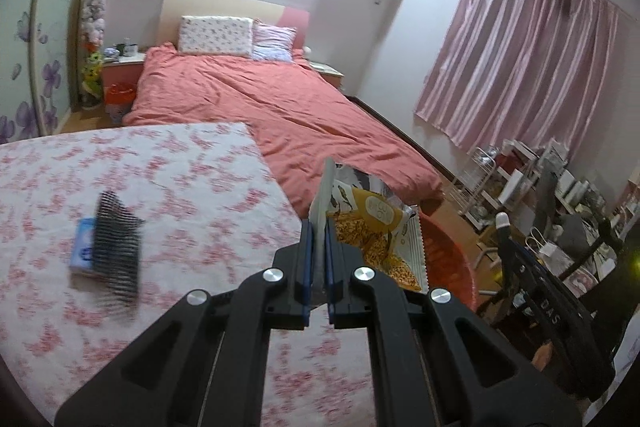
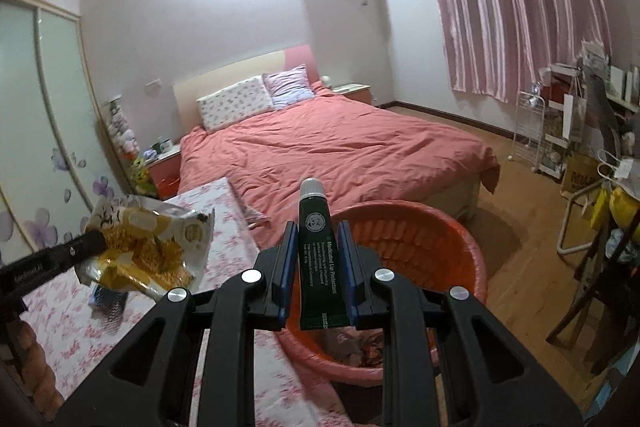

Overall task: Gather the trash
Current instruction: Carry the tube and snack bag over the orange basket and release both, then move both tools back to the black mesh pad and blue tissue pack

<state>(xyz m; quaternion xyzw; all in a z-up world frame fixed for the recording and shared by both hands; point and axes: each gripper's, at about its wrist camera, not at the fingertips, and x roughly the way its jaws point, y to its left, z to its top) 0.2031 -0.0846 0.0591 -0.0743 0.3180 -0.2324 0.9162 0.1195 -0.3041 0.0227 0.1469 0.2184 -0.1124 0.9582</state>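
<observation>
Orange basket [image 2: 460, 247] is landmark, standing on floor beside floral-cloth table [image 1: 160, 167]. Left gripper [image 1: 319, 227], left of basket over table edge, clamped on yellow snack wrapper [image 1: 380, 227]; wrapper hangs toward basket rim, not yet above opening. Right gripper [image 2: 316, 239] clamped on dark green lip-balm tube [image 2: 316, 251], long axis along fingers, cap forward, directly over basket. Judgement: right hand nearer drop; left needs rightward carry.

Yellow snack wrapper [image 1: 380, 227], dk-green tube [image 2: 316, 259], orange basket [image 2: 440, 247], pink-floral tablecloth [image 1: 160, 167].
</observation>
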